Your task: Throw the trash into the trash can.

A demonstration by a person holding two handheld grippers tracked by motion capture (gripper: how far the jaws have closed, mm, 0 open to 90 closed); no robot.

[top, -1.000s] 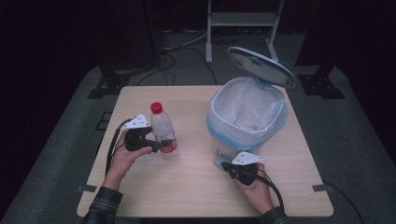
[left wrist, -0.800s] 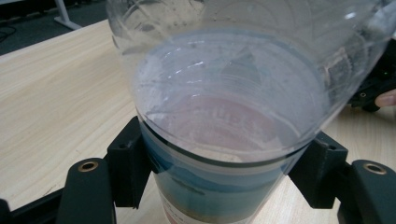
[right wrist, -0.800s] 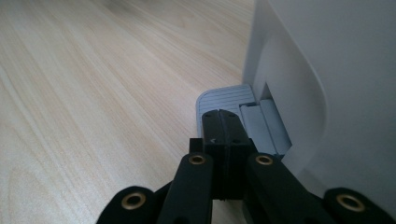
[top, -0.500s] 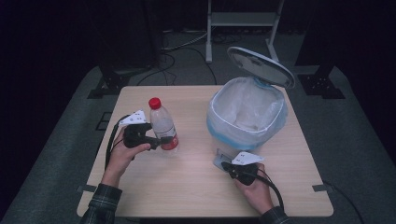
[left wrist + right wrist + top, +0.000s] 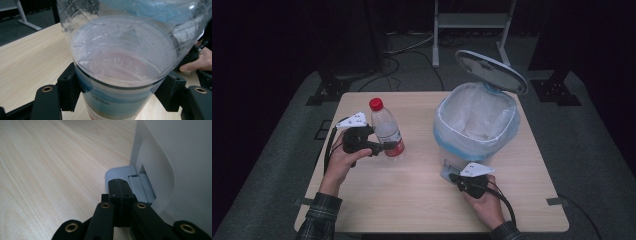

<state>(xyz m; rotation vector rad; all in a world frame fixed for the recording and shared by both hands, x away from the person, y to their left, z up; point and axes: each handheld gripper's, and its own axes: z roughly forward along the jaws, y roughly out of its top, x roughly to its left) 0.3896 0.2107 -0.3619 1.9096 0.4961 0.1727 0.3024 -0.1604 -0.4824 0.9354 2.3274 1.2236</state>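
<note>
Bottle [image 5: 386, 131] of clear plastic with a red cap, tilted a little, is pinched low on its body between the jaws of the left gripper [image 5: 388, 146] over the left side of the wooden table [image 5: 412, 200]. Across the table, the right gripper [image 5: 453, 176], its jaws pressed together, rests on the grey foot pedal [image 5: 120, 173] of the lined pedal bin [image 5: 476, 122], whose lid [image 5: 491, 70] stands open.

I count one bottle [image 5: 386, 129], one bin [image 5: 476, 120] with one lid [image 5: 490, 70], and two grippers, left [image 5: 384, 146] and right [image 5: 451, 176].
</note>
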